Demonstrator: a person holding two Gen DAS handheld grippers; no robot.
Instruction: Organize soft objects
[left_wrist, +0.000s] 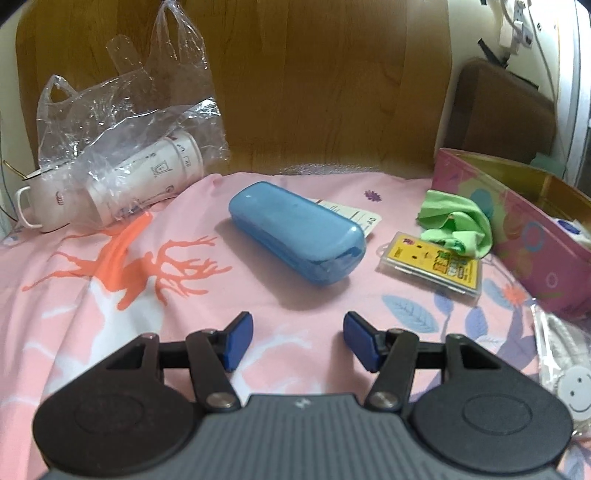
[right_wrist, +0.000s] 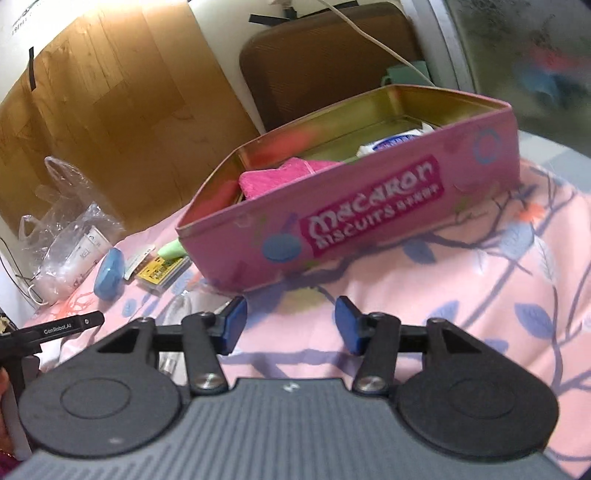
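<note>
A crumpled green cloth (left_wrist: 458, 225) lies on the pink bedsheet beside the open pink macaron tin (left_wrist: 524, 236). In the right wrist view the tin (right_wrist: 369, 218) holds a pink cloth (right_wrist: 275, 177) and a white packet (right_wrist: 391, 142); the green cloth (right_wrist: 170, 249) peeks out left of it. My left gripper (left_wrist: 298, 341) is open and empty, in front of a blue case (left_wrist: 297, 234). My right gripper (right_wrist: 291, 325) is open and empty, in front of the tin's near wall.
A yellow card case (left_wrist: 432, 264) lies next to the green cloth. A clear plastic bag with paper cups (left_wrist: 144, 181) and a white mug (left_wrist: 40, 206) sit at the left. A smiley-face packet (left_wrist: 565, 373) lies at the right. A wooden board stands behind.
</note>
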